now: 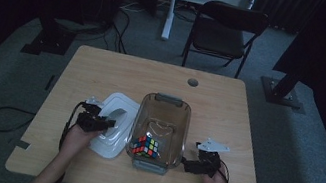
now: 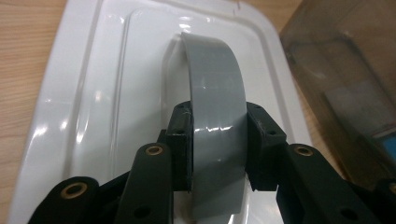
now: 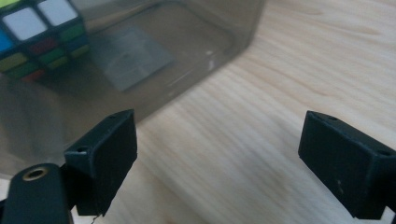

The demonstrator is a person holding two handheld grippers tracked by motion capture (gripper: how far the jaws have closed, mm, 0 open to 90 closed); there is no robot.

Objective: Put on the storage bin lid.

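1. Lid (image 1: 113, 124), white, lies on the wooden desk (image 1: 103, 71) beside a clear tub (image 1: 160, 131); left gripper (image 2: 218, 151) clamps its grey handle (image 2: 215, 102).
2. Right gripper (image 3: 217, 163) rests with jaws apart by the tub holding a puzzle cube (image 1: 145, 146).
3. Beyond the desk, a folding chair (image 1: 225, 31) stands on grey carpet.

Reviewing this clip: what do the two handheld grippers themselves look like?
Both the left gripper and right gripper are black, with blocky square-ended jaws on linkage arms with brass-coloured pivot rivets. A black cable trails from each. The right one carries a grey three-cornered plate. No sleeves reach the forearms.
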